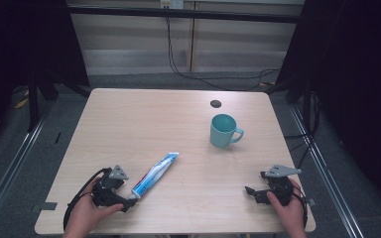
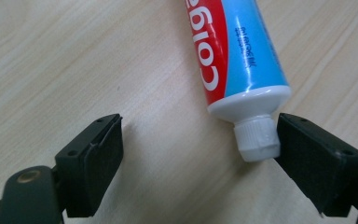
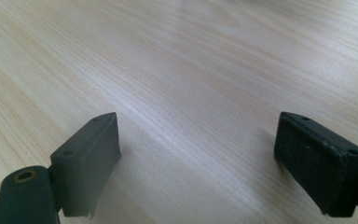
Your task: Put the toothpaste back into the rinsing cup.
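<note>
Left gripper view shows the left gripper [image 2: 198, 161] with fingers spread, the toothpaste tube [image 2: 235, 51] cap touching its right finger [image 2: 317, 158]. I would centre the cap before closing.

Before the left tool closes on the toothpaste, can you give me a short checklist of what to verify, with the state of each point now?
1. Left tool is open: ok.
2. Toothpaste tube lies flat on the table: ok.
3. White cap is between the jaws: ok, but it sits against the jaw on the right of the left gripper view, far from the other.
4. Tube centred in the opening: not ok.
5. Right tool is open with nothing between the jaws: ok.
6. Teal mug stands upright, away from the tube: ok.
</note>
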Demonstrator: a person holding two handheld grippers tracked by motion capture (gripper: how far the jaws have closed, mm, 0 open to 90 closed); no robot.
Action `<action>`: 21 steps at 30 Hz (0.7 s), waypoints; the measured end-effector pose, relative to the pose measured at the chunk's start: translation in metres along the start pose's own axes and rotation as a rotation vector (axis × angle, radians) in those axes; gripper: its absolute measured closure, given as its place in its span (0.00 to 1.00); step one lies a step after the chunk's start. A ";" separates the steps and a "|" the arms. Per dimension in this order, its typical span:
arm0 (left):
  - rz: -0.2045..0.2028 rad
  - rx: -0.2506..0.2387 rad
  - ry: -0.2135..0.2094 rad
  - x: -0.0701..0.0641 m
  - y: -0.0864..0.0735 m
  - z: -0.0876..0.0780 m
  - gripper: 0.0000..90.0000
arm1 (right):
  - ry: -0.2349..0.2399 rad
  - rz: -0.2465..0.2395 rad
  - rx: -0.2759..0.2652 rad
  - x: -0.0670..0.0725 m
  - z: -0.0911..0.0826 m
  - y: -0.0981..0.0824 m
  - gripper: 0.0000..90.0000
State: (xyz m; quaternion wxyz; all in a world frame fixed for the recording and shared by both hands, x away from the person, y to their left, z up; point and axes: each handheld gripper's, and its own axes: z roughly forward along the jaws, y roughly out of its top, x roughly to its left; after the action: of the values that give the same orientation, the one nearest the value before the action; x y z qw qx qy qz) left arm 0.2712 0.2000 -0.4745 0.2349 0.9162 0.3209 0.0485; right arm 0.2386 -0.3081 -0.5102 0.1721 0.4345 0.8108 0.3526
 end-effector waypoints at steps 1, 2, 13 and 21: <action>-0.005 0.013 -0.004 -0.001 0.004 -0.001 0.18 | 0.000 -0.001 0.000 0.000 0.000 0.000 0.15; -0.003 0.021 -0.001 -0.003 0.007 -0.002 0.18 | 0.000 -0.001 0.000 0.000 0.000 0.000 0.15; -0.017 0.096 0.002 -0.006 0.039 -0.001 0.25 | 0.000 0.000 -0.001 0.000 0.000 0.000 0.15; -0.007 0.137 -0.005 -0.011 0.055 0.007 0.28 | 0.000 -0.001 -0.001 0.000 0.000 0.000 0.15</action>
State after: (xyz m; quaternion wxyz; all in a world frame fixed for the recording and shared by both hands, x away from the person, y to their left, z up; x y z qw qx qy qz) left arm 0.2948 0.1529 -0.4547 0.1728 0.9291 0.3260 0.0236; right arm 0.2387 -0.3082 -0.5102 0.1722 0.4339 0.8109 0.3530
